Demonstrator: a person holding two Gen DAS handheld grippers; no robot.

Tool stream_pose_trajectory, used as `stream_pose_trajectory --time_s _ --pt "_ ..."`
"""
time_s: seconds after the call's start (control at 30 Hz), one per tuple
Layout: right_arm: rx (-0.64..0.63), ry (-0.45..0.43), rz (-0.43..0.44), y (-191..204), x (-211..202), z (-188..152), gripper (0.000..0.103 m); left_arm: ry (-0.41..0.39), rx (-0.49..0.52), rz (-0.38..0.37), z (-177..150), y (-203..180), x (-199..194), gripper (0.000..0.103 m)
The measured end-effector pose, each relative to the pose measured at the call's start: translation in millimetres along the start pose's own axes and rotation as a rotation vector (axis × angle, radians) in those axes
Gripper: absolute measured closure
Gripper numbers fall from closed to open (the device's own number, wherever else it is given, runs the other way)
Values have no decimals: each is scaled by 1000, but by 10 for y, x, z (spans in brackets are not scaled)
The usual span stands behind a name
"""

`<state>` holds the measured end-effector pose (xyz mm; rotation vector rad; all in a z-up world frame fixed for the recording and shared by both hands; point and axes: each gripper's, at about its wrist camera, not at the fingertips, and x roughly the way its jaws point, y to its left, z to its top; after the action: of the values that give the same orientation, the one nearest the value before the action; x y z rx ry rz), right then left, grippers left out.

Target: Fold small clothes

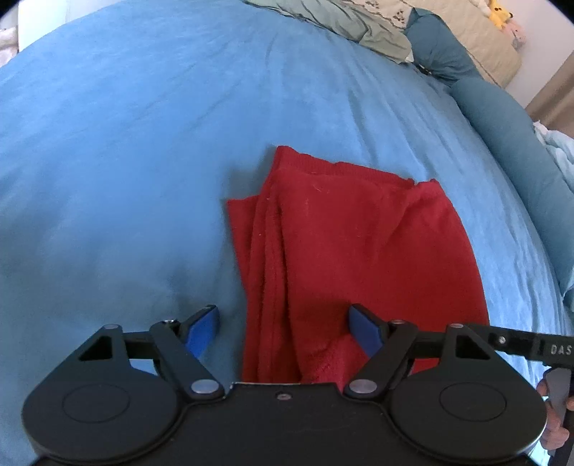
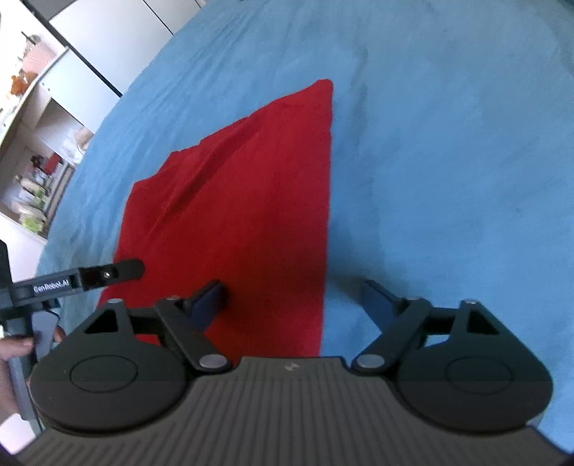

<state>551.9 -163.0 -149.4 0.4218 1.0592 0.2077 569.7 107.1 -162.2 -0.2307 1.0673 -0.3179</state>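
Observation:
A red folded cloth (image 1: pixel 344 247) lies flat on the blue bedsheet (image 1: pixel 125 150). My left gripper (image 1: pixel 283 329) hovers over its near left edge, open, with one blue finger (image 1: pixel 206 328) over the sheet and the other over the cloth. In the right wrist view the same red cloth (image 2: pixel 251 200) stretches away from the camera. My right gripper (image 2: pixel 297 299) is open above the cloth's near right edge, its left finger (image 2: pixel 208 301) over the cloth, the other over the sheet. Neither gripper grips anything. Part of the left gripper's body (image 2: pixel 82 277) shows at the left edge.
Teal pillows (image 1: pixel 502 143) and a pale quilt (image 1: pixel 358 28) lie along the far right of the bed, with soft toys (image 1: pixel 498 14) behind. White shelves with clutter (image 2: pixel 32 150) stand beyond the bed's left side. A hand (image 2: pixel 14 349) holds the other gripper's handle.

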Motion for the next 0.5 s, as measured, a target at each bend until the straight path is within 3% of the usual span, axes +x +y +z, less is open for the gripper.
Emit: stream_pose_trajectory --time_s 0.13,0.27,0.33,0.5 --pt "43 8 43 -40 72 -2 25 17 -4 -44 11 -5 27 46" --pt "47 6 37 13 86 21 32 17 -5 -52 11 -41 33 55" --pt "34 2 40 17 73 14 47 15 3 -55 12 -72 17 65" --pt "-11 -32 16 138 -6 23 59 -5 27 -21 14 -190 -94 80"
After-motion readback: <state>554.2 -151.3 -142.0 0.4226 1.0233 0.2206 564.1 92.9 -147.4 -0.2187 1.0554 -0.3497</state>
